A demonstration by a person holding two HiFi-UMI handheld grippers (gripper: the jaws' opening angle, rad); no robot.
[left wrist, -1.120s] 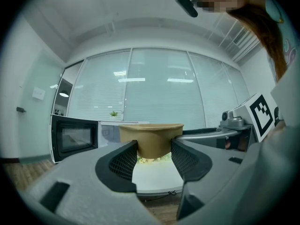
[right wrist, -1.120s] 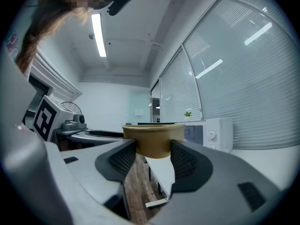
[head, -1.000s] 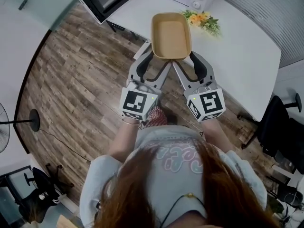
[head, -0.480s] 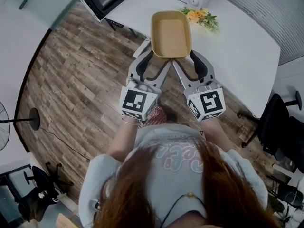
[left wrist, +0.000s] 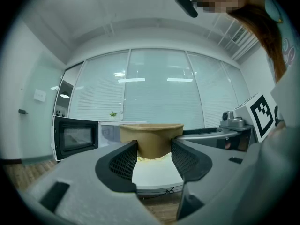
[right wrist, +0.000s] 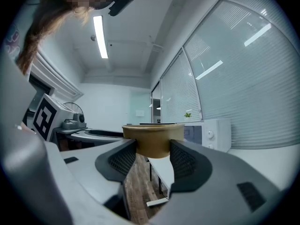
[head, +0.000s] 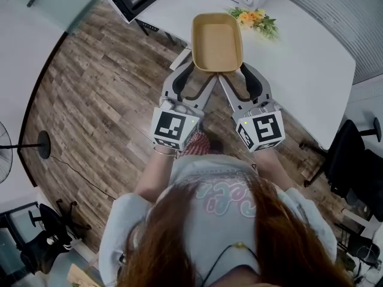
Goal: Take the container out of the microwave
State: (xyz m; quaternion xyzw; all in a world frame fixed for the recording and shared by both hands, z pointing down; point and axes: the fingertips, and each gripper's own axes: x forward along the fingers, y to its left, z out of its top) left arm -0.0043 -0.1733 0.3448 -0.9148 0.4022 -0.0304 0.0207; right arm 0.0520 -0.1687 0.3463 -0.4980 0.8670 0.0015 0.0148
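At upper centre, left tongs (head: 199, 72) and right tongs (head: 240, 72) both clamp the tan oblong container (head: 217, 40) by its near end, keeping it level.

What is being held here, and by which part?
The tan container. The left hand-held gripper and the right hand-held gripper each clamp a corner of its near end, below the rim.
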